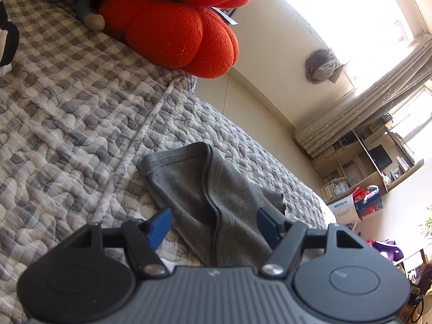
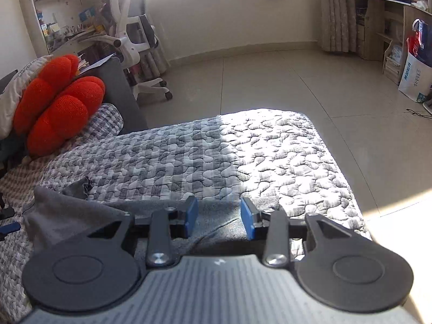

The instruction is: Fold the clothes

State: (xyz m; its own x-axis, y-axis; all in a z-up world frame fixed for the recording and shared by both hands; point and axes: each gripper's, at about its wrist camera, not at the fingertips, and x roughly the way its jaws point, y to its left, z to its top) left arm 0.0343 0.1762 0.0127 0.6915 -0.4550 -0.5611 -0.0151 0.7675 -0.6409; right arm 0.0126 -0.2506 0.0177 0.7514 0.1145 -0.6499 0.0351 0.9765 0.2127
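A grey garment [image 1: 216, 189] lies near the bed's [image 1: 67, 135] edge — both the left gripper [image 1: 213, 225] and right gripper [image 2: 219, 217] hover over it, jaws apart.

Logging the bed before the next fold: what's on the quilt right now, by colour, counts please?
Grey: 1, the garment, lying between both sets of open jaws.
Orange-red: 1, the cushion at the far end of the quilt.
Black and white: 1, an item cut off at the left view's edge; I cannot tell what it is.
Total: 3
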